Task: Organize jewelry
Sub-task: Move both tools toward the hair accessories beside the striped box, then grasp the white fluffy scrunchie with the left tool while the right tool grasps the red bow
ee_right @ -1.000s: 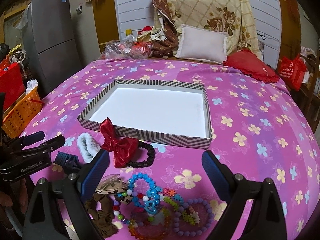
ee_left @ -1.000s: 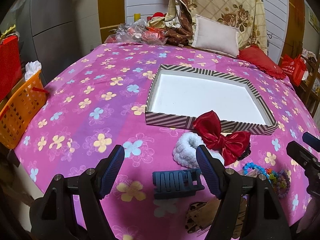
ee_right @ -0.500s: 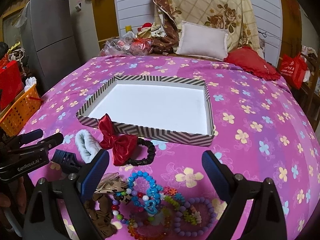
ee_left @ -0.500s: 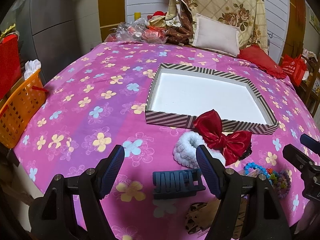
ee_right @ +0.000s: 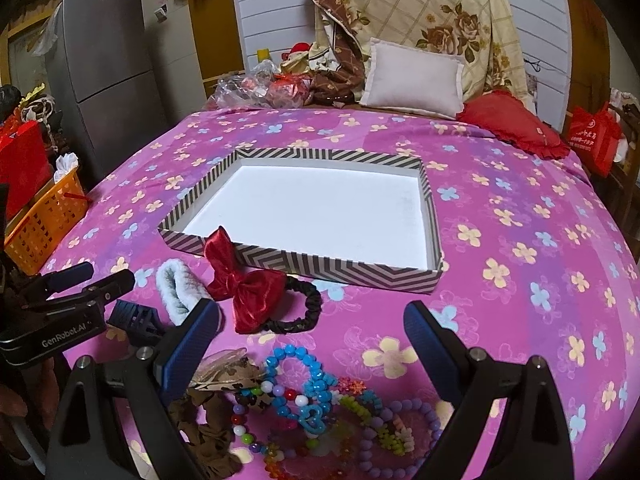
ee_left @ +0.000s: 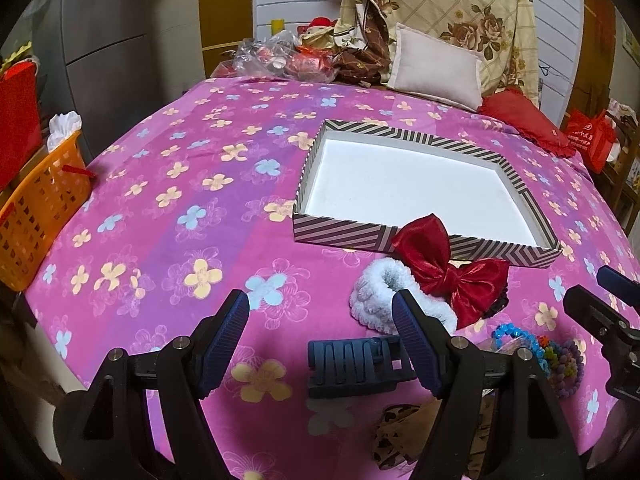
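- Your left gripper (ee_left: pixel 320 322) hangs low over the near edge of the bed, fingers spread wide and holding nothing.
- Between its fingers, on the pink flowered bedspread (ee_left: pixel 168 200), lies a dark blue claw hair clip (ee_left: pixel 356 364), apart from both pads.
- Your right gripper (ee_right: pixel 312 330) is spread just as wide and empty, hovering above a heap of beaded bracelets (ee_right: pixel 320 404) at the near edge.
- In that heap you can pick out a bright blue bead bracelet (ee_right: pixel 304 376), a lilac bead bracelet (ee_right: pixel 400 436) and a multicoloured string; they overlap one another.
- Left of the beads sits a leopard-print hair piece (ee_right: pixel 228 376), partly hidden behind your right gripper's left finger.
- The striped box (ee_right: pixel 340 266) lies open and flat further up the bed, its white floor bare.
- A red satin bow (ee_right: pixel 240 280) on a black scrunchie (ee_right: pixel 304 312) leans against the box's near wall, touching it.
- A white fluffy scrunchie (ee_right: pixel 176 288) lies just beside the bow, on its left.
- An orange basket (ee_left: pixel 36 208) stands off the bed's left edge.
- Pillows (ee_right: pixel 412 76) are piled at the far end.
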{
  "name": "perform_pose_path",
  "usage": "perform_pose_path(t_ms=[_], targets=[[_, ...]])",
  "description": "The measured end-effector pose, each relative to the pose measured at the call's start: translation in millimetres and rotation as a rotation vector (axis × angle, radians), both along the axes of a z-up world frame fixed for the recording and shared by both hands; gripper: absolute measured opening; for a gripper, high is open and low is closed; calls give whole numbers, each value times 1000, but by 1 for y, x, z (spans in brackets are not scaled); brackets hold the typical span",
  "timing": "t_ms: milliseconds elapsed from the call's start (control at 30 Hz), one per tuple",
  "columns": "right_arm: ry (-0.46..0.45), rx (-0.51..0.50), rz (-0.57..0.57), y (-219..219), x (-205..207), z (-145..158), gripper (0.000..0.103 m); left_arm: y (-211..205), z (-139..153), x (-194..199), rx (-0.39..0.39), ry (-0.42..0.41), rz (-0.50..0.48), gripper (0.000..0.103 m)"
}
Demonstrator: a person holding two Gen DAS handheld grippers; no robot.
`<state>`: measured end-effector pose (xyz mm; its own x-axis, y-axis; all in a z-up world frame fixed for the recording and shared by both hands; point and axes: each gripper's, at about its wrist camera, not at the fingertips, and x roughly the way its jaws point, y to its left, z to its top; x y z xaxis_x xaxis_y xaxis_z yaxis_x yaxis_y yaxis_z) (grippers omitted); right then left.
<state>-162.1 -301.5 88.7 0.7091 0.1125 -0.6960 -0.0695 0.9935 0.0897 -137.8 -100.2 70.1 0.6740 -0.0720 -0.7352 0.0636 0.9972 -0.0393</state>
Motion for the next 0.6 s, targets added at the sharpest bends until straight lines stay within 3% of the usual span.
perform_pose_path(t_ms=[600], targets=[[14, 5, 74, 14, 13, -6, 96, 12, -5, 6, -25, 32, 14, 66]])
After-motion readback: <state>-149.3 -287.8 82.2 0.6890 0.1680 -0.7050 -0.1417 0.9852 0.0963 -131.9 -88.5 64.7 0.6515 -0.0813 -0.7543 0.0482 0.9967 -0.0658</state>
